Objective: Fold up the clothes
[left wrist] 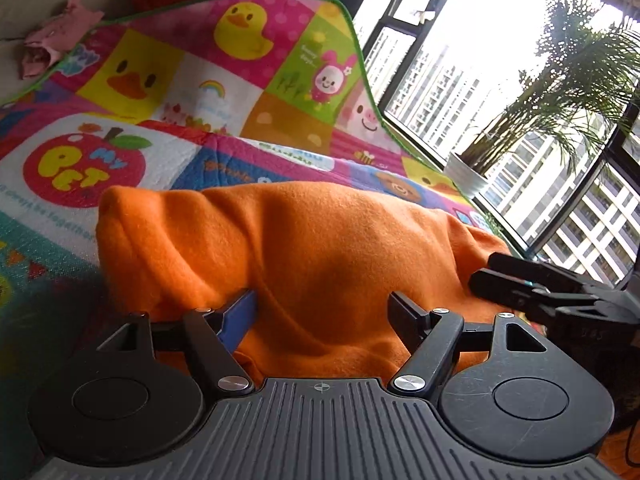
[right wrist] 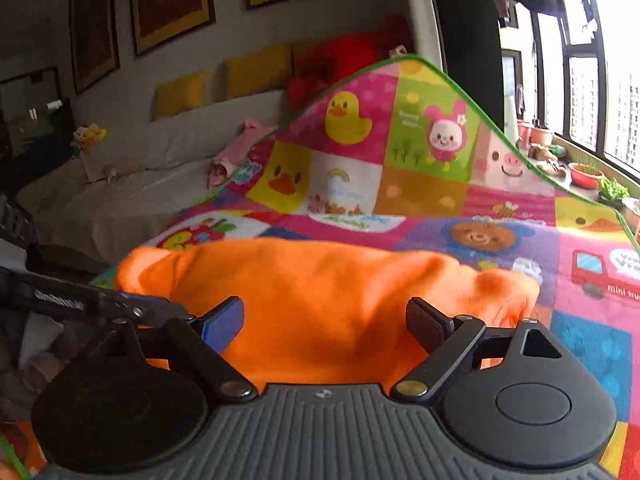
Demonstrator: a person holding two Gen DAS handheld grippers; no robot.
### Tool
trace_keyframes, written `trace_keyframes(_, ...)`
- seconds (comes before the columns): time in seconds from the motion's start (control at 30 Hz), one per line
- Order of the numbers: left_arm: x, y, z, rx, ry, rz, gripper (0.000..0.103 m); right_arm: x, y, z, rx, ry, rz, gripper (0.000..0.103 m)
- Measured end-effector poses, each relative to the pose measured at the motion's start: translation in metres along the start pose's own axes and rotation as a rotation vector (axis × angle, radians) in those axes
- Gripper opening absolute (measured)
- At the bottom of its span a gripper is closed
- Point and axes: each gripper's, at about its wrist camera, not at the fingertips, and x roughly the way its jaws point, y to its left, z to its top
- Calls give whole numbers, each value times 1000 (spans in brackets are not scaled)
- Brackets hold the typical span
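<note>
The orange fleece garment [left wrist: 304, 248] is the reference object. It lies bunched in a long ridge on the patchwork play mat [left wrist: 120, 160], whose far edge curls upward behind the garment.

Left of the garment, beyond the mat's green-trimmed edge, a pink garment [left wrist: 52, 36] rests on the white sofa [right wrist: 132, 184]. Yellow cushions [right wrist: 180, 94] stand along the sofa back, below framed pictures [right wrist: 168, 0].

At the garment's near edge, the left gripper [left wrist: 322, 312] is positioned with its jaws well apart. The jaws are opening. Orange fabric fills the gap between them; whether the pads press on it cannot be determined.

The right gripper [right wrist: 324, 322] stands just beside it, farther along the same near edge. Its jaws are spread wide, fabric lies between them, and no pad contact can be confirmed.

Right of the garment, a potted palm [left wrist: 560, 92] stands at the window [left wrist: 460, 60].
</note>
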Motion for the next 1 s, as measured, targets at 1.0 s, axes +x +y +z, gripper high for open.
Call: trace_keyframes(1.0, 0, -2, -2, -20, 11, -13, 83, 1, -30, -12, 250, 43, 86, 103)
